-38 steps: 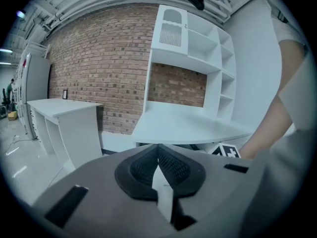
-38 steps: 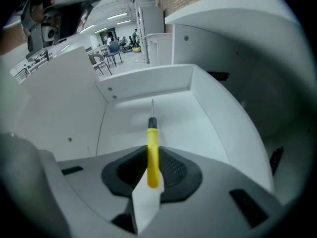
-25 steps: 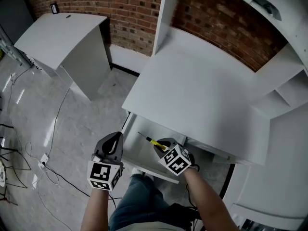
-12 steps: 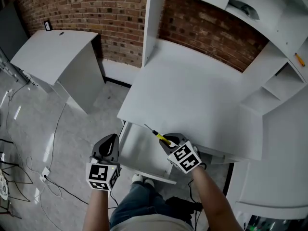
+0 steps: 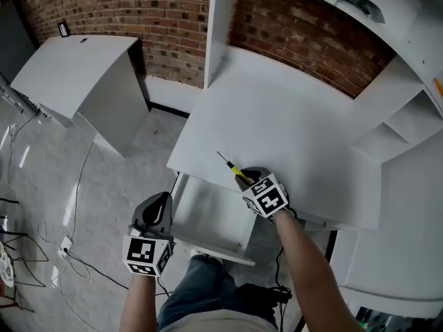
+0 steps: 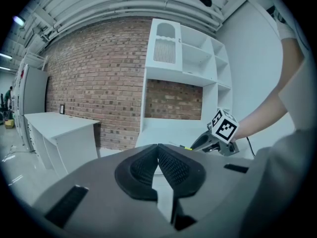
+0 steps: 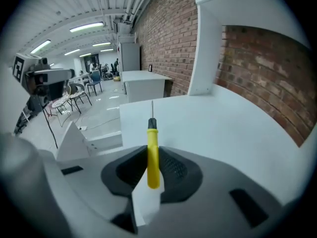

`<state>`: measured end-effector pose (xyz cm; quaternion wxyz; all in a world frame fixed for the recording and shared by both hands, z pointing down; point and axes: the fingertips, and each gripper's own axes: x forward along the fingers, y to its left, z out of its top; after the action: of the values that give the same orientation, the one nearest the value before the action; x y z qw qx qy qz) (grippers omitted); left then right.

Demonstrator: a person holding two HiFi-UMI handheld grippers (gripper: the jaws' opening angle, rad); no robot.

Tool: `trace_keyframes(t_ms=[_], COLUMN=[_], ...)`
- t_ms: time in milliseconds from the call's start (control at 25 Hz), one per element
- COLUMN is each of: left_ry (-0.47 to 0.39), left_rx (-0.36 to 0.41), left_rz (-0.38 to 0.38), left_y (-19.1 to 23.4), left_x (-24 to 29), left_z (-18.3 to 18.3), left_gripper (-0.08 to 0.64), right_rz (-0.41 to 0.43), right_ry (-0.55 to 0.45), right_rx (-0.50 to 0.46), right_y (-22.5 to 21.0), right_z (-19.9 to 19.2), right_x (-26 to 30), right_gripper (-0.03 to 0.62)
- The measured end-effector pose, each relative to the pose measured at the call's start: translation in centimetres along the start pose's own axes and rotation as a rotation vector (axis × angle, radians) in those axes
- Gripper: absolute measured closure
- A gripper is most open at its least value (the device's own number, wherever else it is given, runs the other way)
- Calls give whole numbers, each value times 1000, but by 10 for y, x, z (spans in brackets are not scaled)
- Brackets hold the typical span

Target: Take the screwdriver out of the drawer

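Clenching the screwdriver (image 7: 152, 155) by its handle, the right gripper (image 5: 247, 178) holds it over the desk (image 5: 297, 116), likely to set it down, while the left gripper (image 6: 158, 163) idles closed and empty.

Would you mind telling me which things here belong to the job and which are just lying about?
In the job: screwdriver, clamped in the right gripper; open drawer.
Lying about: left gripper, shut and empty; side table; shelf unit; desk top.
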<state>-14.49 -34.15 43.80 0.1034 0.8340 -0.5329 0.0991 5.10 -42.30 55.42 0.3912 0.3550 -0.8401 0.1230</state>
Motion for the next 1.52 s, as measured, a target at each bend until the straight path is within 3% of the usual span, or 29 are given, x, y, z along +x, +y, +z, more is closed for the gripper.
trace_keyframes(t_ms=[200,600,760,1000,1200,1520], left_ry=[17,32,22,-2,-45,-136], left_rx=[11,10,8,28,33,125], left_rz=[11,31,27,17,4,21], left_y=[12,21,18,3,-19,-55], left_x=[6,15,19,23,20,-18], left_z=[-1,-4,0,8,22,52], left_gripper=[546,546,546,546,546,547], right_rz=[-56,-140,-164,-190,-232,-242], right_ry=[96,166,143,42,-119,-381], right_rx=[5,16,37,86,91,56], right_y=[-25,-46,-51,-48,-35,25], right_z=[-10,0,-1,7,22,46], right_x=[25,41,33,-10,-74,-185], right_gripper=[512,503,435,435,578,581])
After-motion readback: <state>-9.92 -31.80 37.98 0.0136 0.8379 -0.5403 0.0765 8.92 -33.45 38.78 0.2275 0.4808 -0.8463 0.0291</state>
